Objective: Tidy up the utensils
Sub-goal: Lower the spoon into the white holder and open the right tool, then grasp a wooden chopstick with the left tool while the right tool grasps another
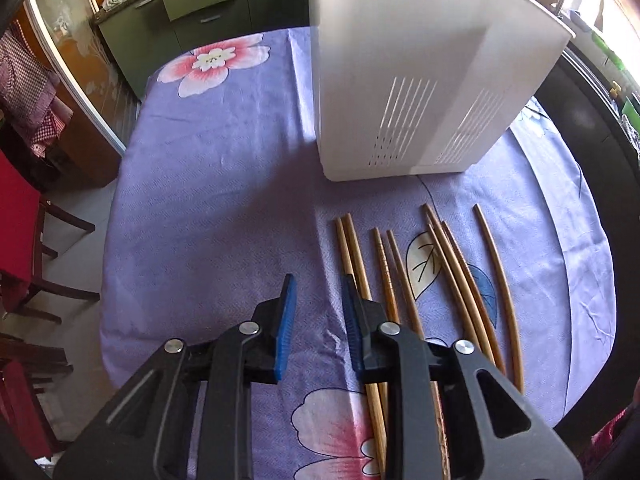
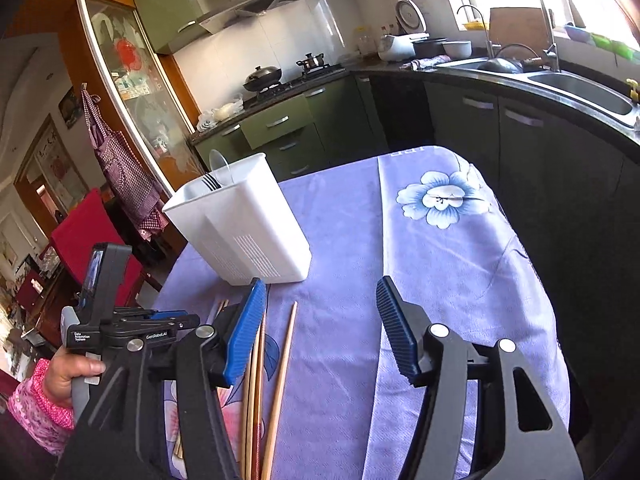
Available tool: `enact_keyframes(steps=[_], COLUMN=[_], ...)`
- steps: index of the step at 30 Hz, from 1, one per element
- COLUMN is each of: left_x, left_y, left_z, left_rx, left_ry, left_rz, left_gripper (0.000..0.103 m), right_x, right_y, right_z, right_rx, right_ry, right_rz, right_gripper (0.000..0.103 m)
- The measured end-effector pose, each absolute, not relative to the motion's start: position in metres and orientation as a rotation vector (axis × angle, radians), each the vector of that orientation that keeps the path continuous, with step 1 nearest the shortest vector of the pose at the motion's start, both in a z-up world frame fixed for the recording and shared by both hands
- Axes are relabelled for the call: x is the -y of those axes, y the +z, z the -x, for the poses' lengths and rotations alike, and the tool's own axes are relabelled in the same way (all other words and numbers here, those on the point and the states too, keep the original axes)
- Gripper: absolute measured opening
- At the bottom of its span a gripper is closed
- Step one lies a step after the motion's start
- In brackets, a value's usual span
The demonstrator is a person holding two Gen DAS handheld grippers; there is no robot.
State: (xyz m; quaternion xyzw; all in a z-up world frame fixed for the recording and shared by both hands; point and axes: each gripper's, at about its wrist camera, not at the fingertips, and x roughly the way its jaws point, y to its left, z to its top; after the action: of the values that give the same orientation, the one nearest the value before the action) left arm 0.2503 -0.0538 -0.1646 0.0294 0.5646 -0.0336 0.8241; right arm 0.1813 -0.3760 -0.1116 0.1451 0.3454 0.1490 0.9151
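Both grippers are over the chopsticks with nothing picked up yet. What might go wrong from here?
1. The chopsticks lie packed side by side, some touching, so the left gripper, open with only cloth between its pads, may pinch two or nudge neighbours.
2. They sit on a loose tablecloth; the pads could snag it.
3. The white utensil holder is tall, narrow and close behind, so a swing of the open right gripper might tip it.

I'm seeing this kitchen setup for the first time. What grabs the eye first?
A tall white utensil holder stands on the purple floral tablecloth, with fork tines poking out of it. In front of it lie loose wooden chopsticks in a rough row. Both blue-padded grippers, left and right, hang open above them.
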Motion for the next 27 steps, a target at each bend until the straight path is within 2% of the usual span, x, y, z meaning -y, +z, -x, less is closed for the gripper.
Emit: enact_keyframes(steps=[5, 13, 25, 26, 27], left_x=[0.059, 0.061, 0.074, 0.074, 0.074], left_y=[-0.176, -0.169, -0.179, -0.179, -0.179], left_z=[-0.256, -0.254, -0.256, -0.256, -0.256], left_rx=[-1.236, -1.233, -1.264, -1.263, -1.264], left_ry=[-0.054, -0.081, -0.09, -0.091, -0.095], left_rz=[-0.074, -0.017, -0.086, -0.088, -0.091], left_gripper=[0.017, 0.017, 0.017, 0.009, 0.008], right_x=[0.377, 0.371, 0.366, 0.366, 0.365], right_y=[-0.117, -0.122, -0.123, -0.123, -0.124], right_z=[-0.185, -0.189, -0.194, -0.195, -0.196], right_rx=[-0.729, -0.746, -0.763, -0.767, -0.772], right_ry=[0.32, 0.333, 0.335, 0.336, 0.337], right_rz=[-0.301, -0.304, -0.297, -0.294, -0.288], right_gripper=[0.057, 0.058, 0.058, 0.058, 0.058])
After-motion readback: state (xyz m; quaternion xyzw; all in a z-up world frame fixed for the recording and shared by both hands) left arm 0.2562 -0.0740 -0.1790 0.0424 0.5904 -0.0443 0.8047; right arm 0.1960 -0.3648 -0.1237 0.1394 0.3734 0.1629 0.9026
